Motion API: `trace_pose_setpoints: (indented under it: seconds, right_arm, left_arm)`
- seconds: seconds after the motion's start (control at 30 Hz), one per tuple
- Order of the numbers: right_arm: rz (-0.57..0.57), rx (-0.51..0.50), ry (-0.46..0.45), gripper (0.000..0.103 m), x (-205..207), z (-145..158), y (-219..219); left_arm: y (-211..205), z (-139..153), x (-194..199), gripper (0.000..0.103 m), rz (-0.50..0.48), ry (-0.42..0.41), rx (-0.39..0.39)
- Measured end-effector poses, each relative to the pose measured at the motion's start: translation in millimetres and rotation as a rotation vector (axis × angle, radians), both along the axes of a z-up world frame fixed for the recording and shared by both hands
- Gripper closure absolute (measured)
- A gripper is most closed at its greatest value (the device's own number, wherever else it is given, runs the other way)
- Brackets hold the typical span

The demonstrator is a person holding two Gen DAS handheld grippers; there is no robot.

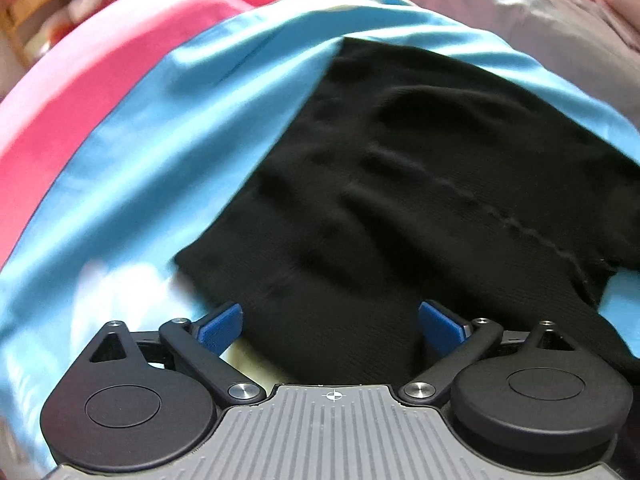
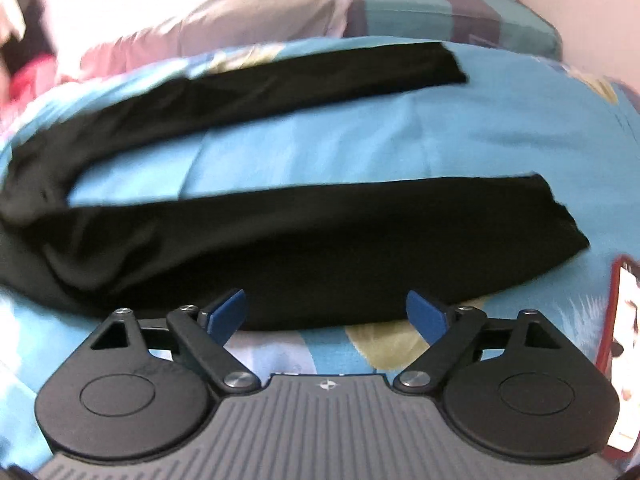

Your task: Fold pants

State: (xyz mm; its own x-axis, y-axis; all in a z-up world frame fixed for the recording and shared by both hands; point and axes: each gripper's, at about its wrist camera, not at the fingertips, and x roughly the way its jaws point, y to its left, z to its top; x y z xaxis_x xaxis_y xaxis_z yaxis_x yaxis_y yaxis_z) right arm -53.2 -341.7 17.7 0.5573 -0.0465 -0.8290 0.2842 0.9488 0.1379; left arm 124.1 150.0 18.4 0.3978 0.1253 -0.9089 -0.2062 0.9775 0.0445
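Note:
Black pants (image 1: 420, 184) lie spread on a light blue bedsheet (image 1: 132, 184). The left wrist view shows the waist part. My left gripper (image 1: 330, 320) is open, its blue pads (image 1: 222, 326) either side of the near edge of the waist cloth. The right wrist view shows both legs (image 2: 320, 248) stretched out to the right, apart from each other. My right gripper (image 2: 326, 312) is open at the near edge of the closer leg, holding nothing.
A pink blanket (image 1: 68, 120) lies left of the blue sheet. Pale pink pillows or bedding (image 2: 240, 12) sit at the far side. A red-edged phone or card (image 2: 628, 320) lies at the right edge. A wooden shelf (image 1: 52, 4) stands at the far left.

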Motion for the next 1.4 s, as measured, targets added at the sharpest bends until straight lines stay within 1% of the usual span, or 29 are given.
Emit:
trace_pose_setpoints:
  seconds: [0.03,0.07,0.13,0.17,0.23,0.27,0.33,0.4,0.47,0.53,0.6,0.67,0.73,0.8,0.87,0.9,0.93,0.97,1.0,1.03,1.07,1.13,1.27,1.4]
  right_arm:
    - [-0.032,0.043,-0.008,0.024,-4,3,-4]
    - [-0.066,0.104,-0.011,0.026,-6,5,-12]
    - [-0.133,0.224,0.002,0.039,-11,-5,-25]
    - [-0.172,0.289,0.014,0.042,-18,-8,-31]
    - [-0.265,0.402,0.023,0.045,-27,-20,-44]
    - [-0.306,0.448,0.009,0.045,-31,-24,-50]
    - [-0.366,0.525,-0.022,0.046,-34,-29,-61]
    - [-0.399,0.545,-0.047,0.047,-32,-32,-67]
    - [-0.431,0.578,-0.066,0.047,-27,-39,-75]
    - [-0.467,0.631,-0.100,0.041,-25,-46,-83]
    - [-0.485,0.666,-0.131,0.039,-22,-51,-92]
    - [-0.490,0.682,-0.150,0.039,-24,-55,-94]
    - [-0.504,0.688,-0.151,0.048,-27,-56,-95]
    - [-0.513,0.671,-0.140,0.054,-27,-55,-94]
    - [-0.489,0.617,-0.129,0.069,-21,-52,-92]
    - [-0.467,0.580,-0.121,0.084,-18,-50,-89]
    - [-0.442,0.545,-0.101,0.088,-12,-50,-87]
    - [-0.425,0.522,-0.095,0.088,-11,-48,-86]
    - [-0.405,0.500,-0.095,0.090,-6,-47,-85]
    - [-0.388,0.479,-0.090,0.091,-1,-46,-84]
    - [-0.379,0.469,-0.083,0.092,3,-46,-84]
    - [-0.359,0.459,-0.063,0.093,10,-41,-85]
    - [-0.325,0.502,-0.099,0.093,31,-17,-97]
    - [-0.270,0.533,-0.152,0.094,77,10,-117]
  left_arm:
    - [8,5,-10,0.000,0.015,-0.011,-0.034]
    - [16,9,-19,0.000,0.027,-0.019,-0.071]
    - [29,11,-34,0.000,0.052,-0.005,-0.141]
    - [35,8,-39,0.000,0.071,0.009,-0.188]
    - [46,-3,-42,0.000,0.110,0.041,-0.346]
    - [51,-8,-41,0.000,0.136,0.040,-0.397]
    - [52,-6,-38,0.000,0.149,0.016,-0.416]
    - [50,-8,-27,0.000,0.132,0.003,-0.426]
    - [47,-11,-18,0.000,0.120,0.001,-0.418]
    - [45,-14,-9,0.000,0.110,-0.002,-0.414]
    - [44,-16,-6,0.000,0.120,-0.015,-0.423]
    - [46,-17,-7,0.000,0.142,-0.032,-0.444]
    - [49,-17,-8,0.000,0.161,-0.045,-0.451]
    - [51,-14,-12,0.000,0.169,-0.048,-0.434]
    - [51,-12,-12,0.000,0.163,-0.047,-0.403]
    - [50,-10,-11,0.000,0.161,-0.044,-0.387]
    - [51,-9,-10,0.000,0.161,-0.041,-0.371]
    - [51,-8,-9,0.006,0.160,-0.037,-0.357]
    - [53,-9,-5,0.015,0.161,-0.030,-0.351]
    - [55,-11,-2,0.019,0.173,-0.019,-0.350]
    - [58,-11,1,0.020,0.187,-0.016,-0.363]
    - [63,-8,5,0.026,0.210,-0.017,-0.398]
    - [65,11,18,0.026,0.198,-0.052,-0.461]
    - [58,32,56,0.027,0.146,-0.096,-0.498]
